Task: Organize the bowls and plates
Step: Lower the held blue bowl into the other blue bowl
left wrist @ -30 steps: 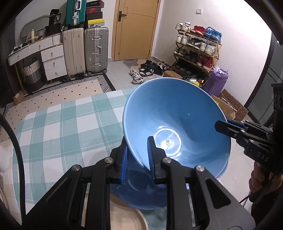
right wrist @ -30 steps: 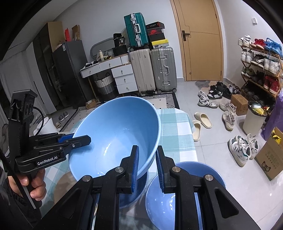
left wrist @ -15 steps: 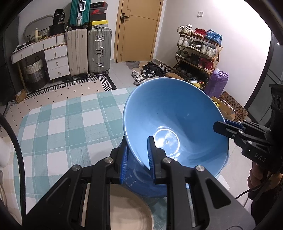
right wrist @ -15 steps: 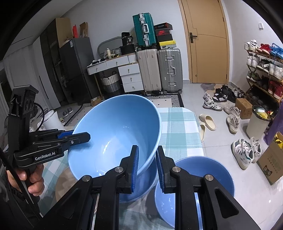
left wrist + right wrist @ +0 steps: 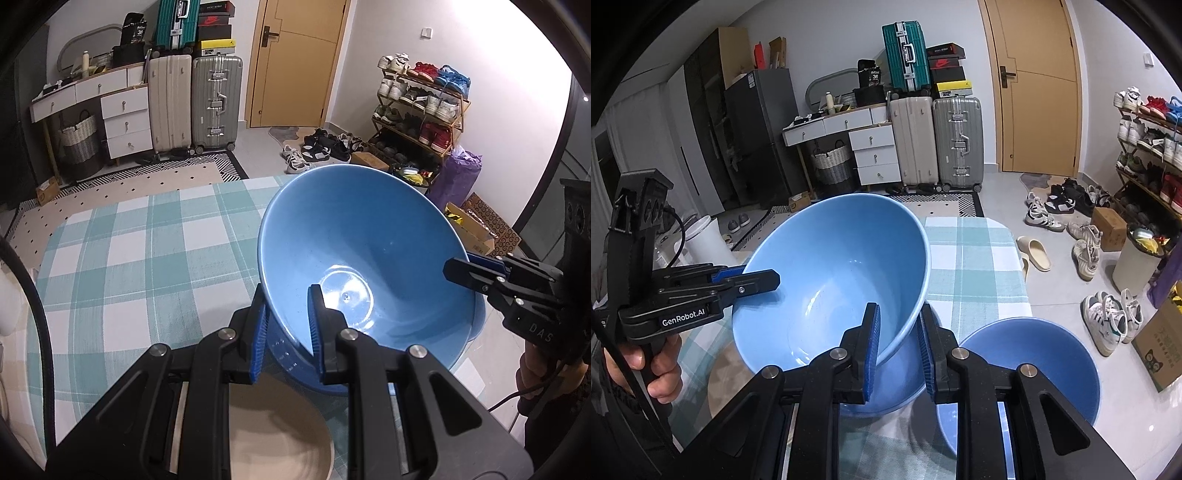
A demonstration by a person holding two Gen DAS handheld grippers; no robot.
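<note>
Large glossy light-blue bowl (image 5: 365, 258), tilted, is held above the table's right edge. Left gripper (image 5: 286, 325) pinches its near rim; right gripper (image 5: 897, 343) pinches the opposite rim. It hangs over a second blue bowl (image 5: 901, 384), w/ a third blue bowl (image 5: 1034, 365) beside it. Nesting seems underway, not seated. Vs earlier: bowl lower, table closer.
</note>
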